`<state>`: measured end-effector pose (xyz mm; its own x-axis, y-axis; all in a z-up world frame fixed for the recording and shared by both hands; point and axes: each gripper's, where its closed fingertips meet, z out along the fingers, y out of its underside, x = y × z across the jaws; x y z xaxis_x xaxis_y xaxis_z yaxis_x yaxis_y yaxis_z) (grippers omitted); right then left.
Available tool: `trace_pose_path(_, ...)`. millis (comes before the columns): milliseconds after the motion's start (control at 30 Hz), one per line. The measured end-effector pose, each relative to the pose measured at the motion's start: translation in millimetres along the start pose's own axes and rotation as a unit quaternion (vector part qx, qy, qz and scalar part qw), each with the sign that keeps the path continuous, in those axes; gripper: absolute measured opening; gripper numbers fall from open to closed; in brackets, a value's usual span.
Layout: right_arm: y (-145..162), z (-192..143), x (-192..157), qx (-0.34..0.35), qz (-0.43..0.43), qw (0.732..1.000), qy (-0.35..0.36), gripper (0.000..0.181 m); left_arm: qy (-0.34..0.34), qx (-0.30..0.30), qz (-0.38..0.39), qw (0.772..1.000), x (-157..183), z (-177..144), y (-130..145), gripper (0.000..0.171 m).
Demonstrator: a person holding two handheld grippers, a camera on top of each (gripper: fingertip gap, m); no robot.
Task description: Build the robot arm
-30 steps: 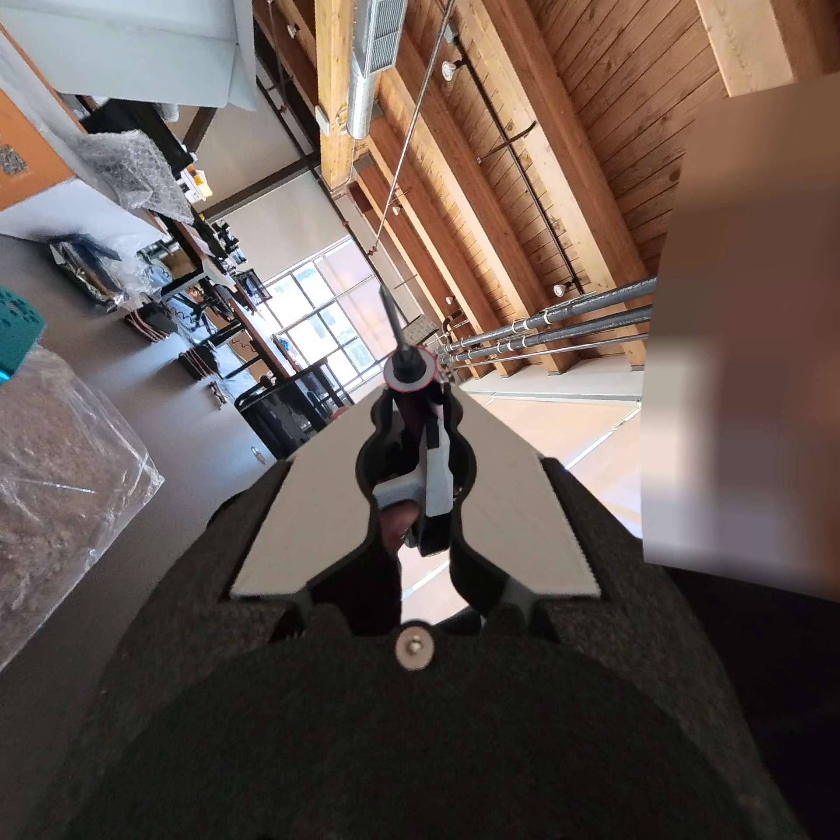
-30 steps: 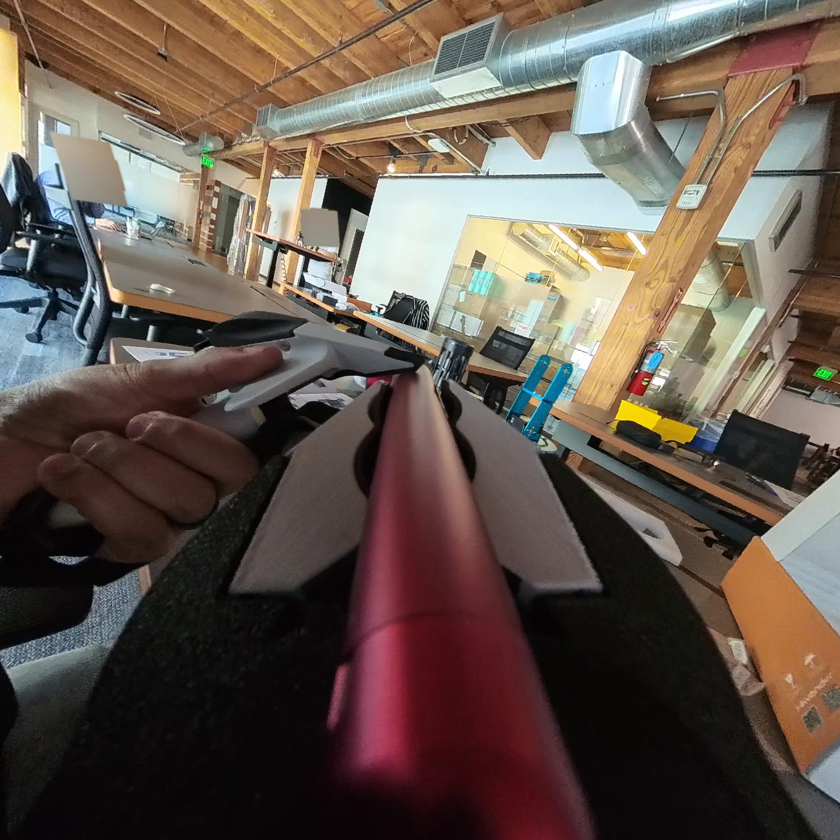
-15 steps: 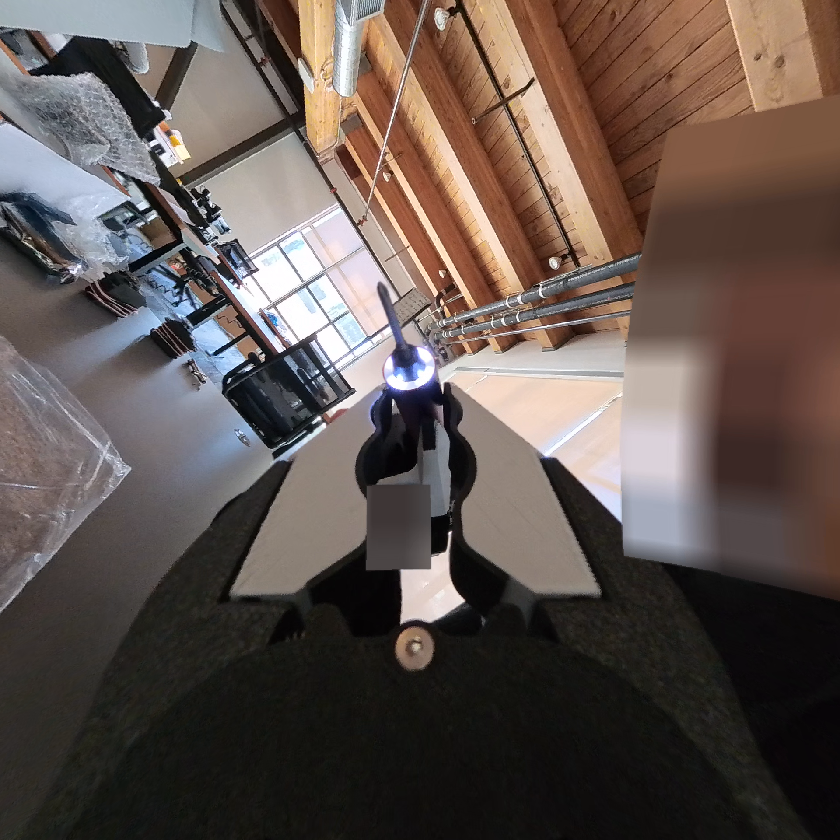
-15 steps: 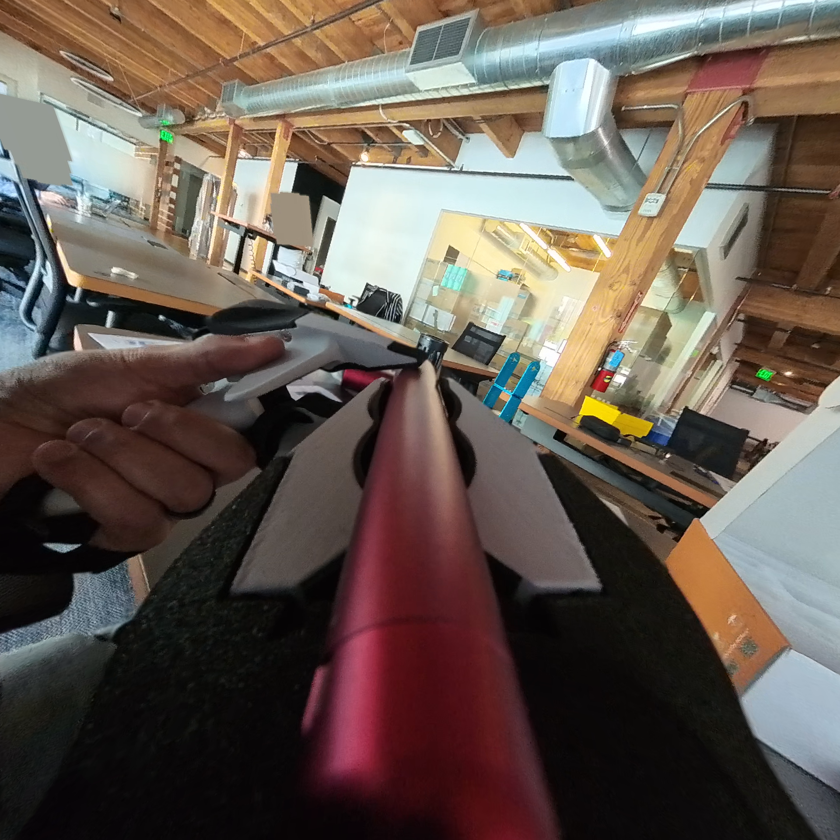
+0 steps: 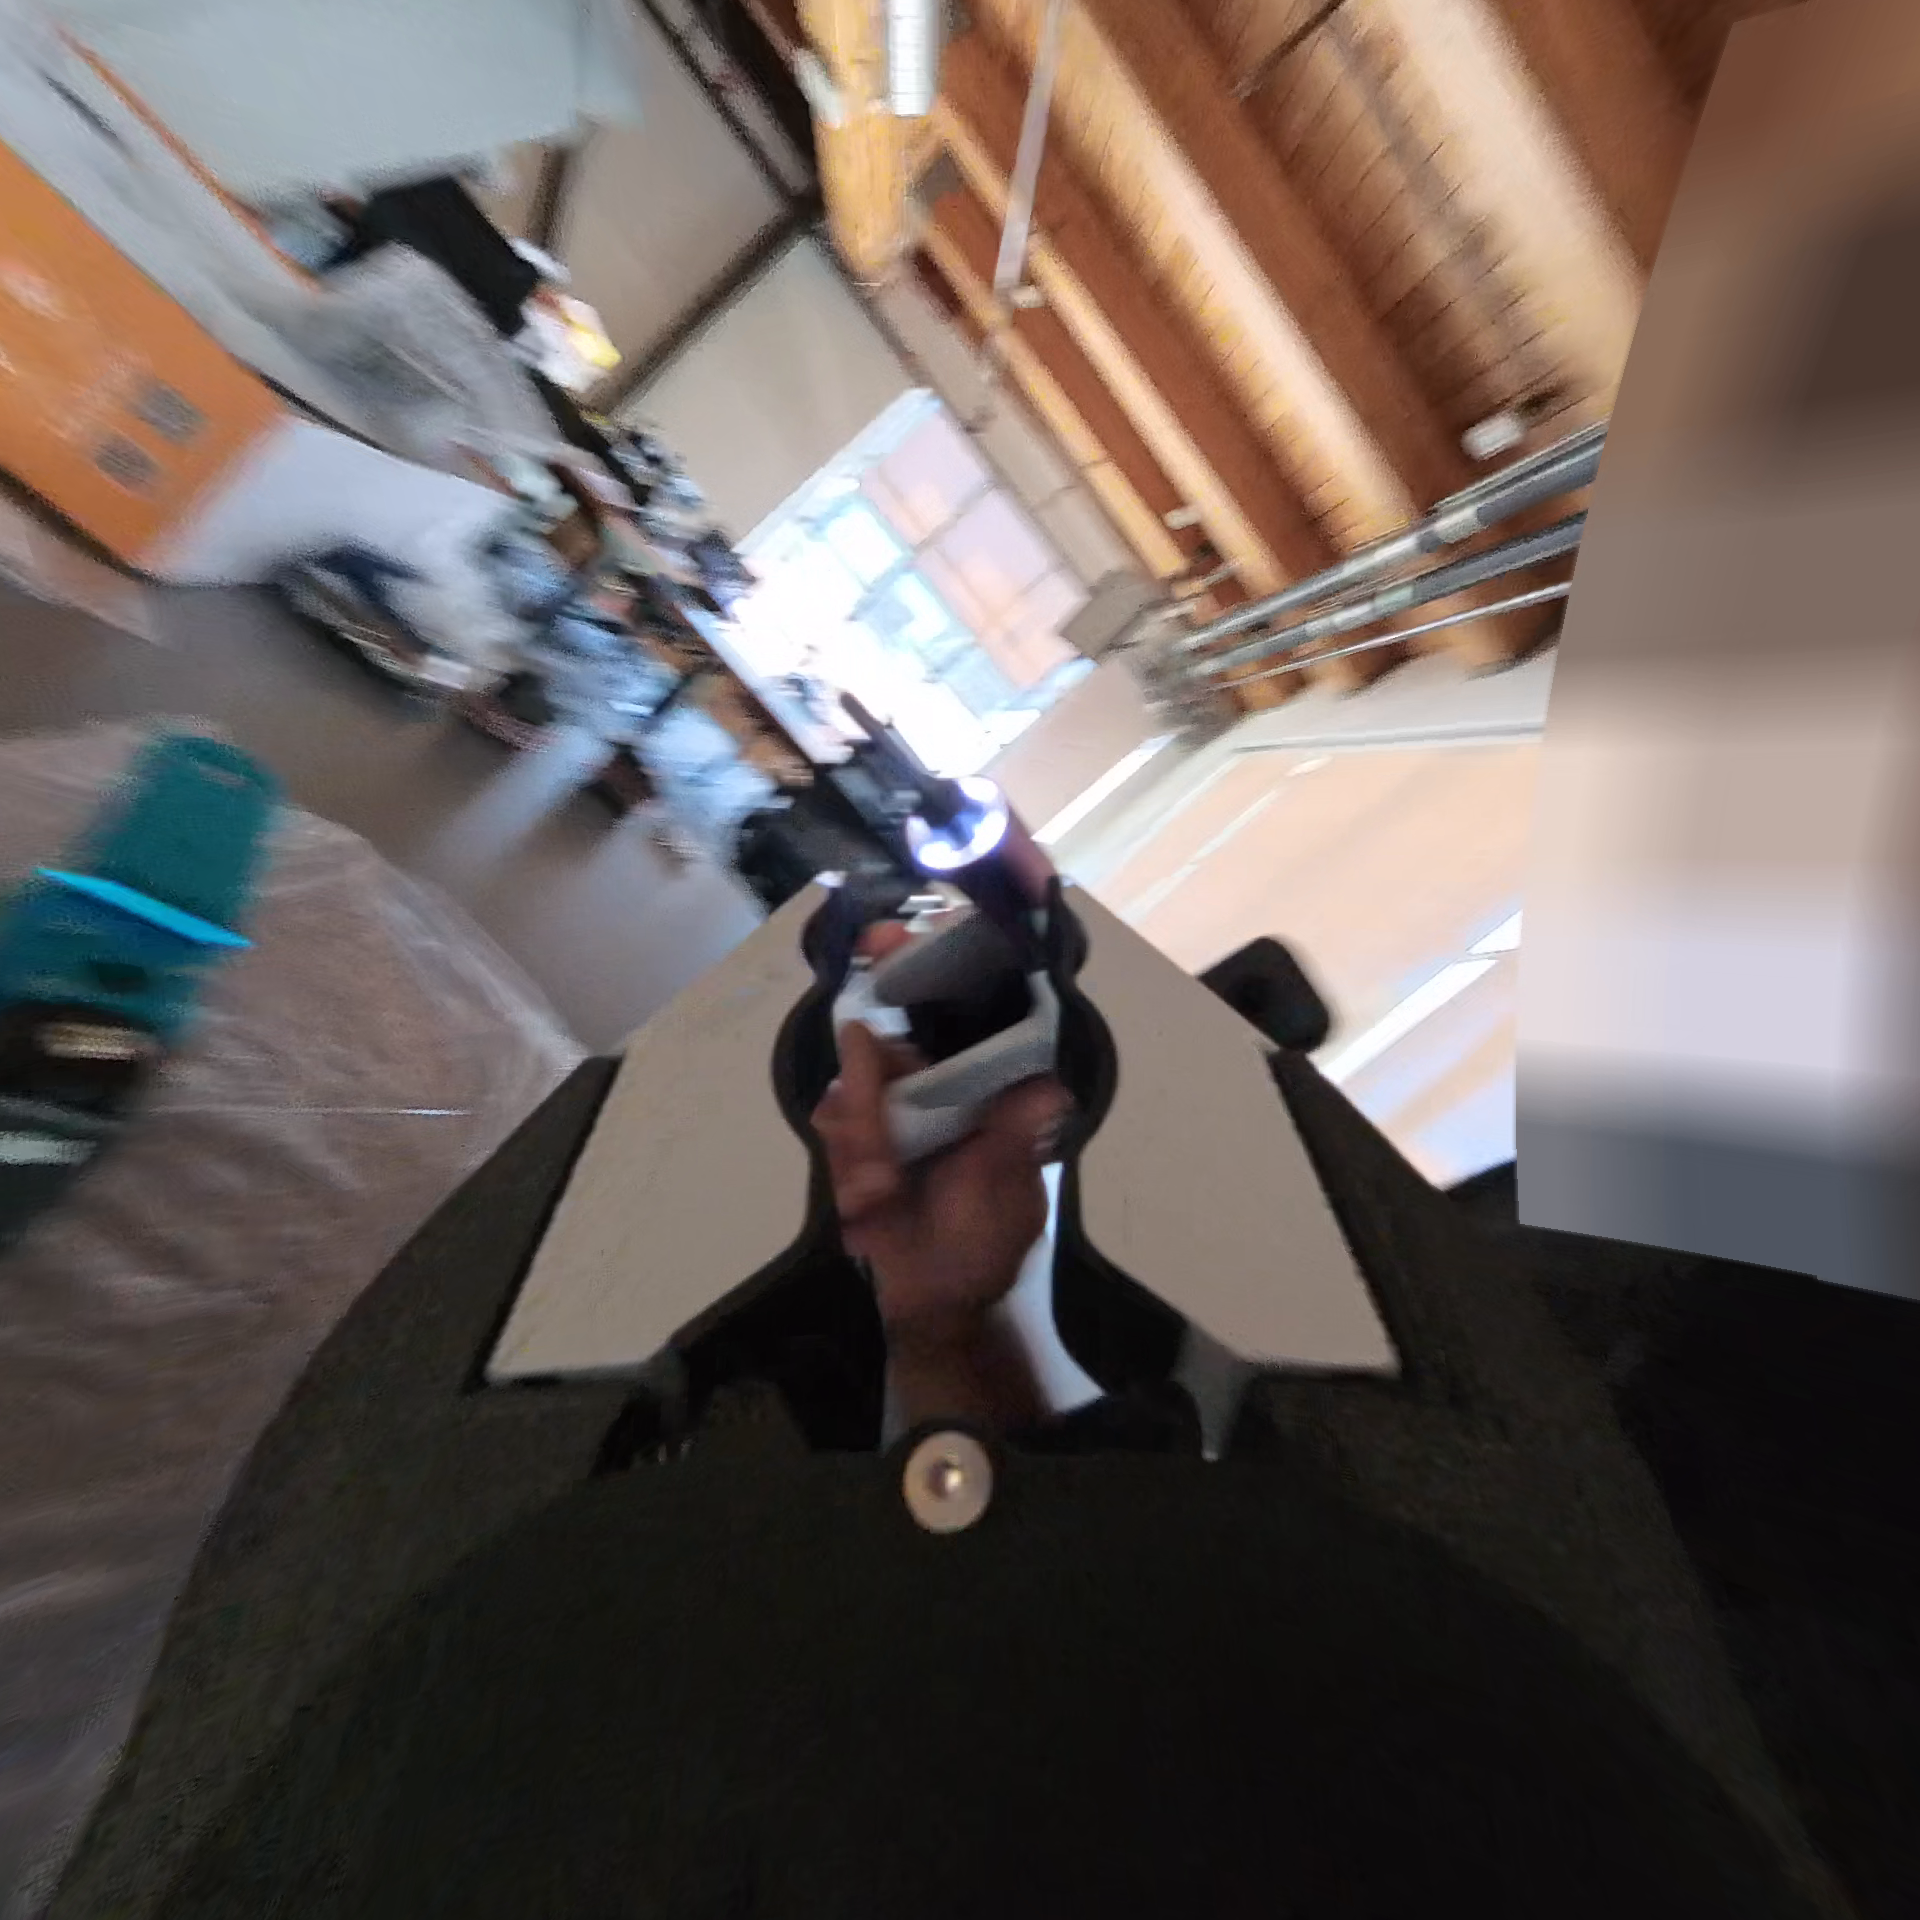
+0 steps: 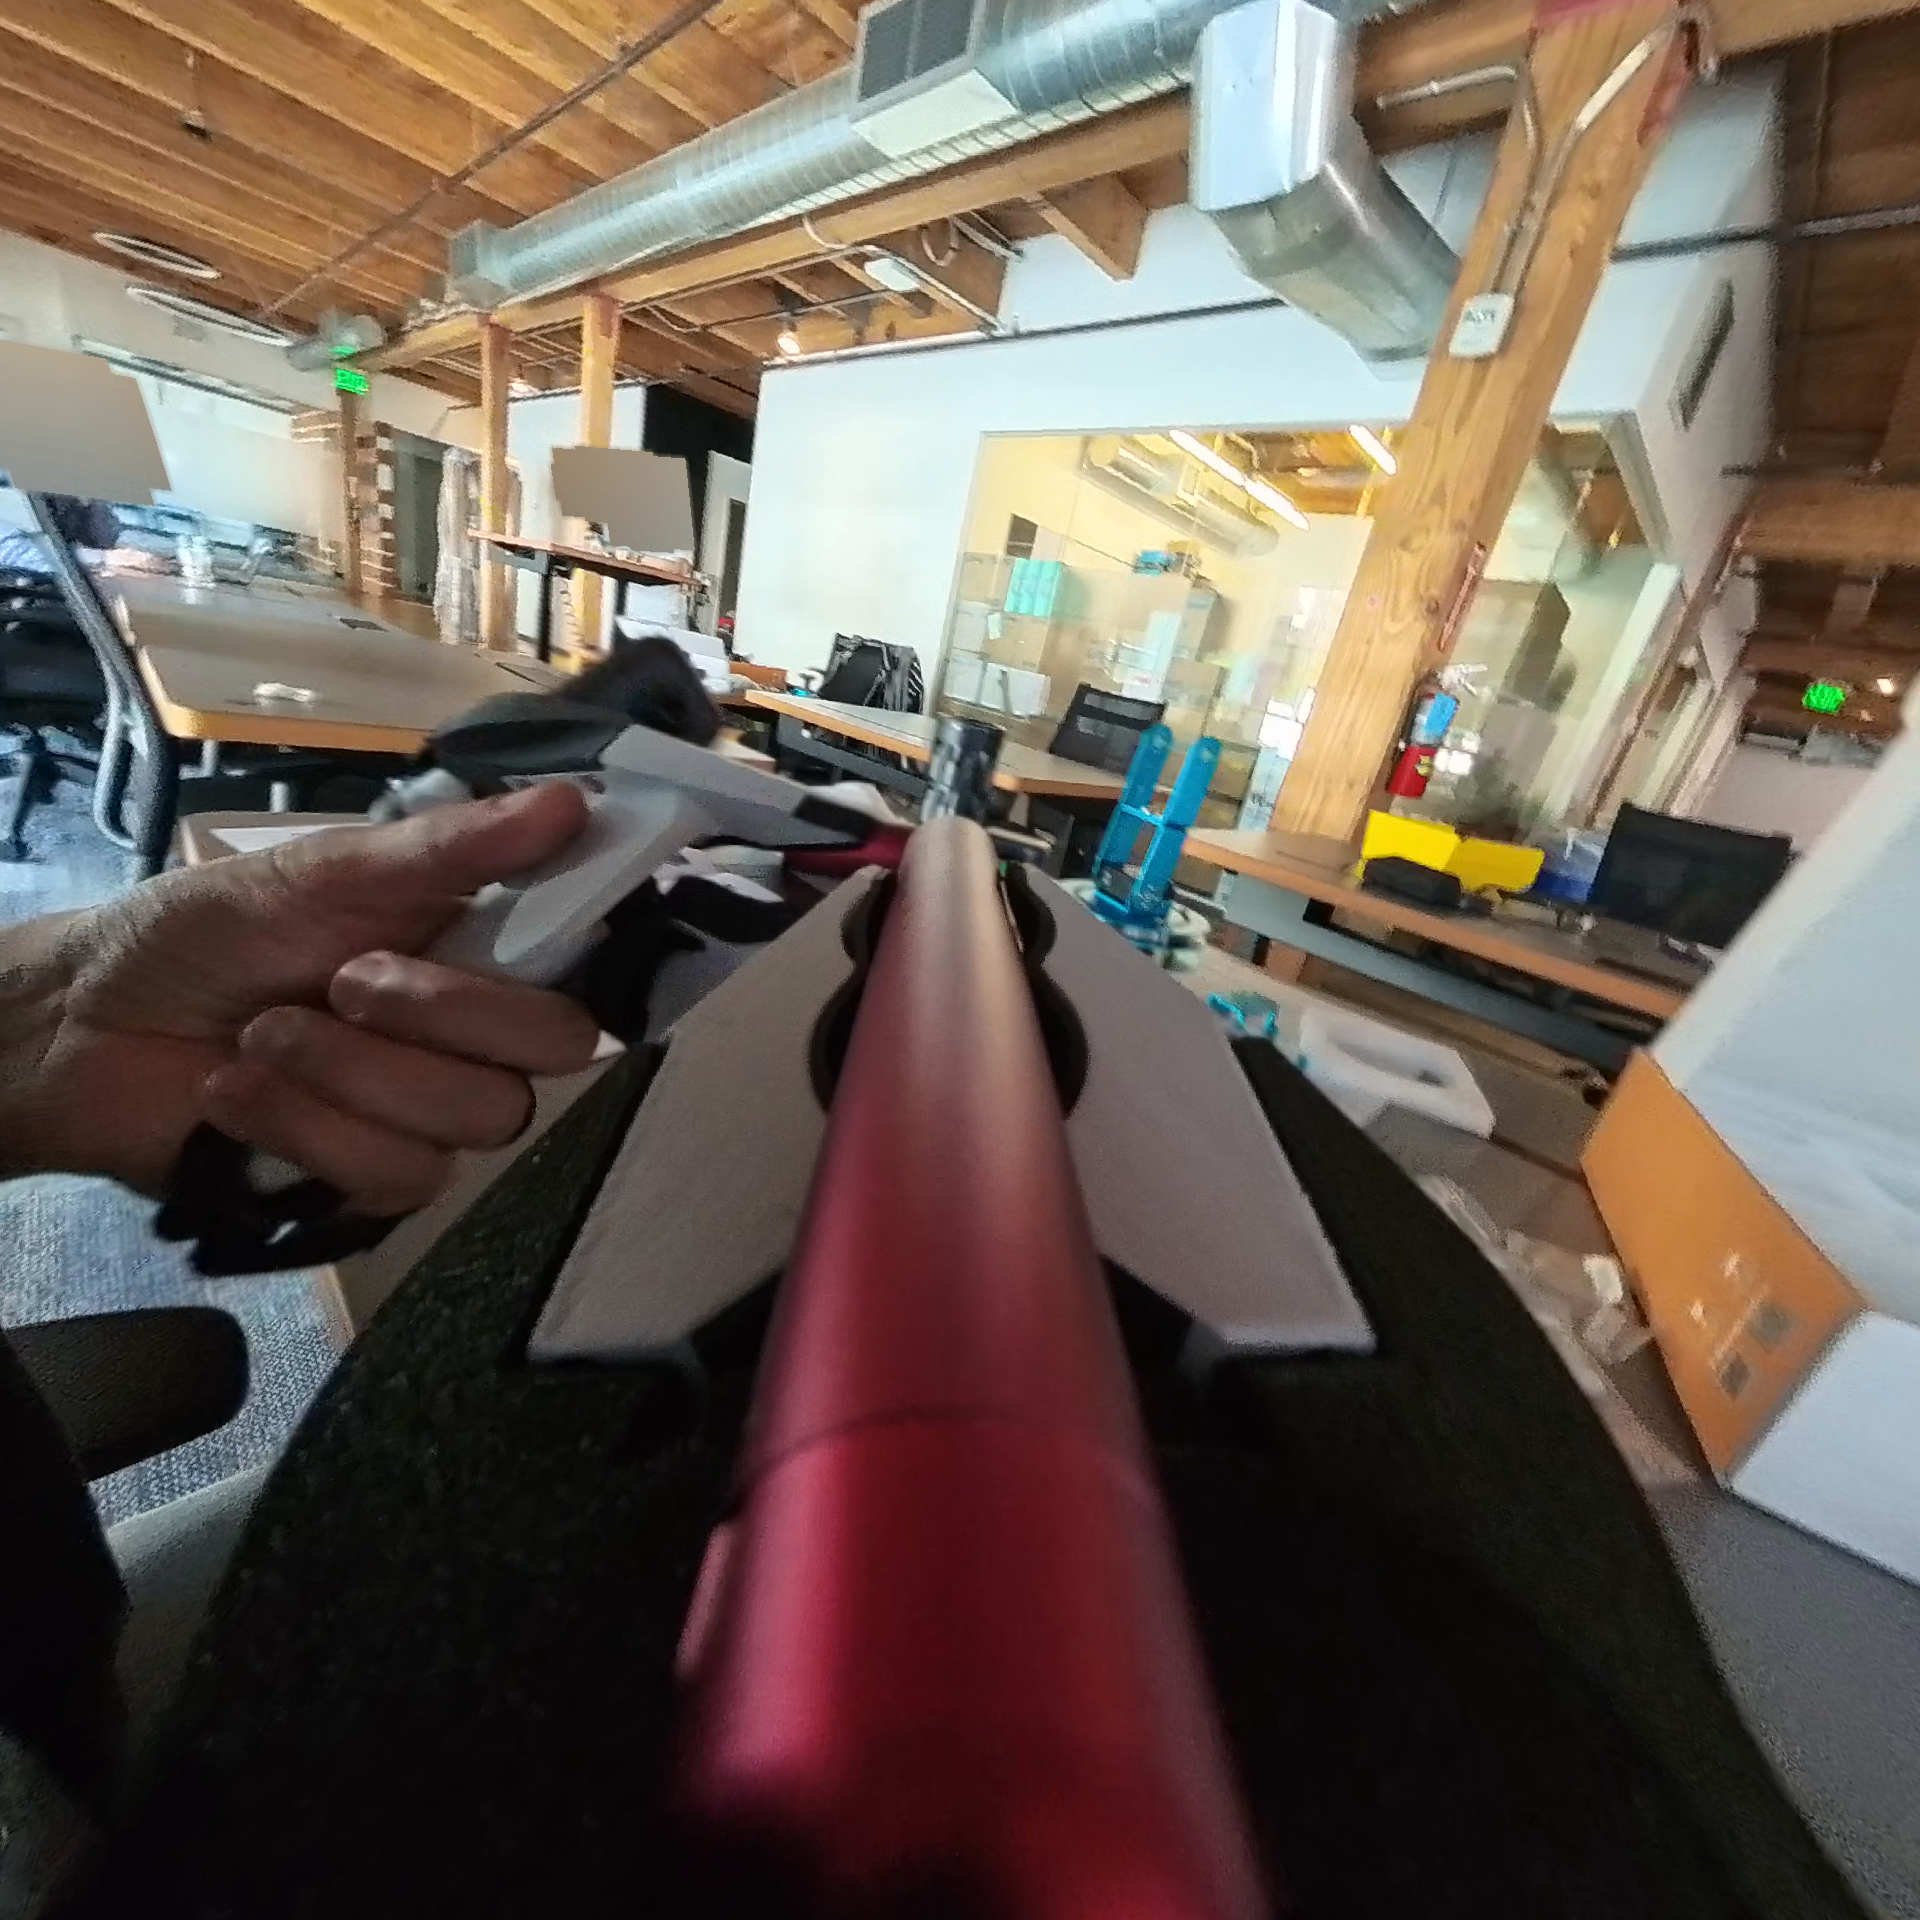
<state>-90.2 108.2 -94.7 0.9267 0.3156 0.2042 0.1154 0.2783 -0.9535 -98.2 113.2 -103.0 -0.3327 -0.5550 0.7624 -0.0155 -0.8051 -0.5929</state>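
My right gripper (image 6: 945, 831) is shut on a red cylindrical electric screwdriver (image 6: 935, 1143) that runs along its fingers, away from the camera. My left gripper (image 5: 940, 894) is closed around the same tool near its head. The lit ring (image 5: 956, 831) and the dark bit (image 5: 873, 738) stick out past the tips, slanting up to the left. In the right wrist view a hand (image 6: 260, 987) holds the left gripper (image 6: 717, 800), whose white fingers meet the tool's far end. Another hand (image 5: 935, 1195) shows through the left gripper's gap. The left wrist view is blurred.
A teal object (image 5: 156, 883) and a plastic-wrapped sheet (image 5: 260, 1143) lie on the left. An orange and white box (image 6: 1745, 1247) stands at the right. A blue stand (image 6: 1153, 821), desks and a wooden post (image 6: 1455, 520) lie ahead. Less than 4 cm separates the two grippers' tips.
The tool's ring lit up about half a second ago. The left gripper has swung, blurring its view, and the bit now slants further left. The right view shifted slightly.
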Motion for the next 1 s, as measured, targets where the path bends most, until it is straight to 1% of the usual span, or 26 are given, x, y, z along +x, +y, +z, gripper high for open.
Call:
trace_pose_path(33,6,-3,10,-0.010,0.004,1.000,0.013,0.021,-0.050,-0.003,0.053,0.997,-17,-8,-8,0.044)
trace_pose_path(67,15,-5,17,-0.030,0.008,0.999,0.019,0.021,-0.107,-0.016,0.117,0.987,-37,-17,-14,0.048)
trace_pose_path(100,29,-6,21,-0.064,0.020,0.998,0.011,0.021,-0.167,-0.053,0.190,0.966,-59,-26,-16,0.049)
trace_pose_path(133,44,-8,24,-0.095,0.034,0.995,0.004,0.021,-0.220,-0.113,0.261,0.933,-83,-34,-11,0.049)
trace_pose_path(167,55,-11,27,-0.113,0.045,0.993,0.006,0.021,-0.268,-0.178,0.319,0.892,-107,-41,-6,0.056)
trace_pose_path(200,63,-13,31,-0.125,0.058,0.990,0.014,0.021,-0.303,-0.226,0.364,0.851,-127,-46,-3,0.066)
trace_pose_path(233,70,-14,33,-0.135,0.075,0.988,0.020,0.021,-0.312,-0.264,0.394,0.823,-139,-45,4,0.066)
trace_pose_path(267,74,-14,33,-0.142,0.089,0.986,0.019,0.021,-0.310,-0.290,0.409,0.808,-148,-42,11,0.066)
trace_pose_path(333,79,-15,34,-0.153,0.100,0.983,0.035,0.021,-0.308,-0.322,0.419,0.791,-164,-36,22,0.062)
trace_pose_path(367,81,-15,35,-0.157,0.103,0.981,0.043,0.022,-0.304,-0.339,0.425,0.782,-170,-34,27,0.049)
trace_pose_path(400,83,-17,36,-0.163,0.109,0.979,0.050,0.022,-0.298,-0.348,0.437,0.774,-172,-31,29,0.027)
trace_pose_path(467,84,-22,39,-0.170,0.116,0.976,0.068,0.021,-0.280,-0.334,0.487,0.757,-165,-19,24,0.021)
trace_pose_path(500,83,-26,41,-0.174,0.119,0.974,0.079,0.021,-0.266,-0.327,0.530,0.736,-157,-13,20,0.020)
trace_pose_path(567,78,-34,45,-0.162,0.128,0.973,0.104,0.021,-0.256,-0.333,0.599,0.681,-147,-5,16,0.021)
trace_pose_path(600,76,-38,45,-0.152,0.133,0.973,0.113,0.021,-0.249,-0.335,0.627,0.658,-143,-1,15,0.020)
trace_pose_path(700,81,-46,44,-0.150,0.143,0.970,0.126,0.021,-0.201,-0.359,0.676,0.611,-137,5,27,0.020)
trace_pose_path(733,84,-45,42,-0.155,0.150,0.969,0.122,0.021,-0.194,-0.368,0.684,0.600,-137,5,31,0.020)
trace_pose_path(800,89,-45,40,-0.164,0.153,0.967,0.122,0.020,-0.190,-0.379,0.689,0.588,-139,7,35,0.020)
trace_pose_path(933,93,-53,43,-0.175,0.156,0.963,0.130,0.020,-0.189,-0.386,0.690,0.582,-139,9,34,0.020)
trace_pose_path(1000,93,-55,44,-0.166,0.160,0.964,0.131,0.020,-0.190,-0.387,0.695,0.576,-139,10,34,0.020)
